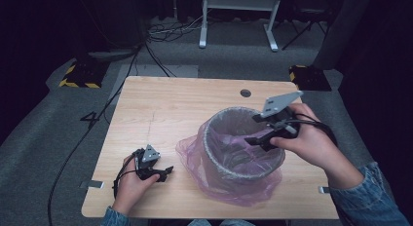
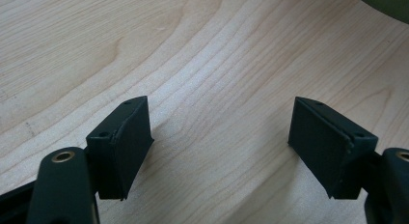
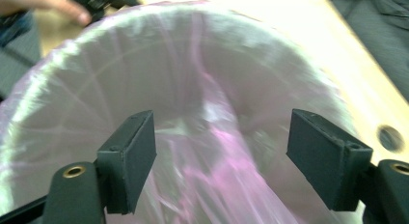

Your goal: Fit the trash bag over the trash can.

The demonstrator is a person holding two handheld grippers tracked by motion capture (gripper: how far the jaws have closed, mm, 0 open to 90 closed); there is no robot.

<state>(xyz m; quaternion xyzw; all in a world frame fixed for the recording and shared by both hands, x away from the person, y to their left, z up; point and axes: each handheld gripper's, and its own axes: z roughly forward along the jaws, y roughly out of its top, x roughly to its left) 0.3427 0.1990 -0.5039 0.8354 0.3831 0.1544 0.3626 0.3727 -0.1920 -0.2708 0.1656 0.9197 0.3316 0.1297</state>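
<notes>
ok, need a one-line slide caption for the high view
Open right gripper hovers over the round mesh bin lined with a pink plastic bag; left gripper rests on the wooden table.

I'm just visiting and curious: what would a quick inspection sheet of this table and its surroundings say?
Surface: wooden table, with a small round hole near the far edge.
Job's things: bin lined with a pink bag folded over its rim.
Clutter: nothing seen.
Grippers: left gripper rests low on the table, jaws open, nothing between them; right gripper over the bin's mouth, jaws open, holding nothing.
Cables: one trails across the floor at left.
Surroundings: grey carpet, white frame behind.
</notes>
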